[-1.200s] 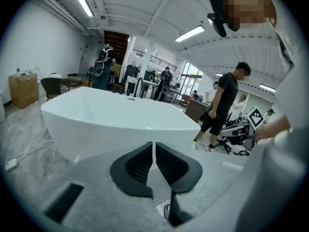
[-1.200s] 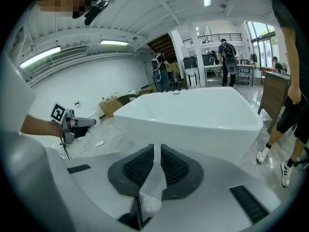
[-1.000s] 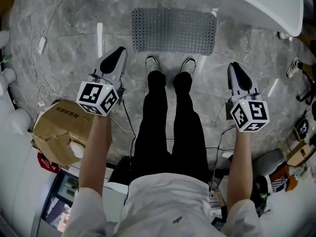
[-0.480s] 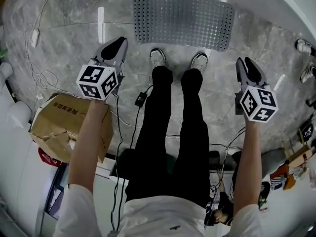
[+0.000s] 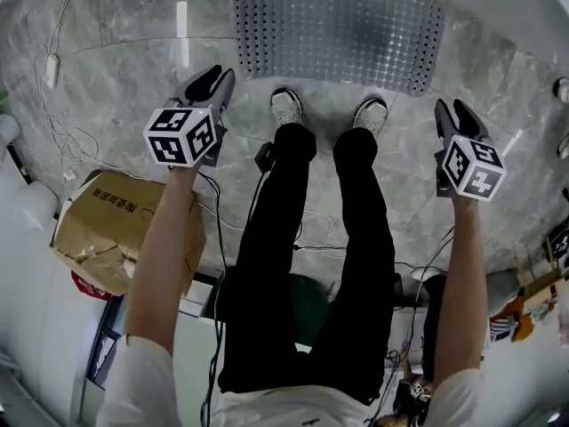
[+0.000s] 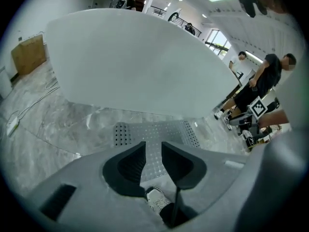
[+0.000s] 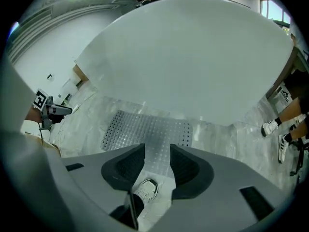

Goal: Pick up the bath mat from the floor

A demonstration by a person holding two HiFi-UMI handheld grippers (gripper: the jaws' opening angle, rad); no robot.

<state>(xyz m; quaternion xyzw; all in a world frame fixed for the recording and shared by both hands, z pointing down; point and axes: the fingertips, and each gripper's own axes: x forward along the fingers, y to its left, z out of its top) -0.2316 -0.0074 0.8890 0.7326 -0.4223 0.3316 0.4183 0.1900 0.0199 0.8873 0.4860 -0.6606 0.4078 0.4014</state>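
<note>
The bath mat (image 5: 338, 29) is a grey, see-through sheet full of small holes, lying flat on the marble floor just beyond the person's shoes (image 5: 284, 109). My left gripper (image 5: 212, 83) hovers above the floor near the mat's left near corner, and its jaws are opening with nothing between them. My right gripper (image 5: 458, 114) hangs off the mat's right near corner, jaws also opening and empty. In the left gripper view the mat (image 6: 154, 132) shows past the left gripper (image 6: 153, 146). The right gripper view shows the mat (image 7: 145, 127) beyond the right gripper (image 7: 157, 151).
A white bathtub (image 6: 135, 62) rises right behind the mat. A torn cardboard box (image 5: 107, 229) sits at the left, with cables (image 5: 62, 140) across the floor. Another person (image 6: 260, 81) stands far right. Loose shoes (image 7: 285, 134) lie to the right.
Both grippers and the view have moved forward toward the mat, which now looks larger. Both pairs of jaws have parted from shut. The bathtub rim has left the head view.
</note>
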